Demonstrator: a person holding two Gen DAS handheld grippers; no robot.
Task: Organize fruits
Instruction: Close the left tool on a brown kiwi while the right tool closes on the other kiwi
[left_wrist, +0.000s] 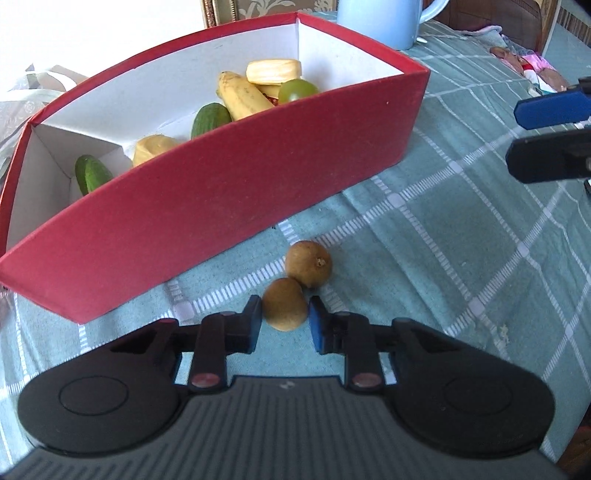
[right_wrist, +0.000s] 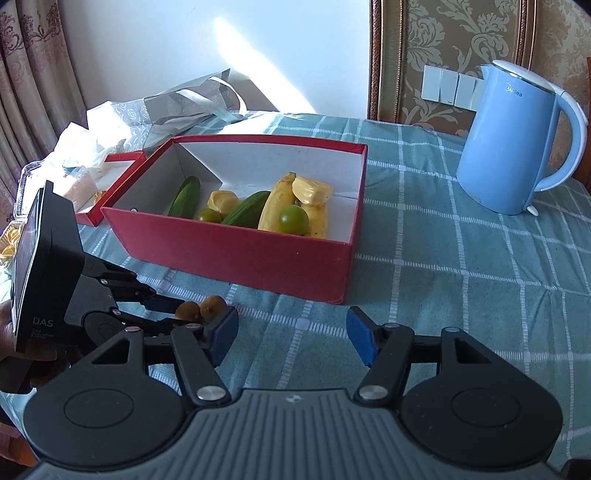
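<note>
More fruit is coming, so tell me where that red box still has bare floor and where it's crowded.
In the red box, bare white floor shows along the far wall and in the right corner nearest the blue kettle. The middle and front are crowded: cucumbers, banana, green fruit. The left gripper is closed on a kiwi outside.

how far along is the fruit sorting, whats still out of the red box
Mostly done: bananas, cucumbers and green round fruits already lie in the red box. In hand: the left gripper is shut on the nearer kiwi, still on the tablecloth. Left: that kiwi and the second kiwi touching it. The right gripper is open and empty.
</note>
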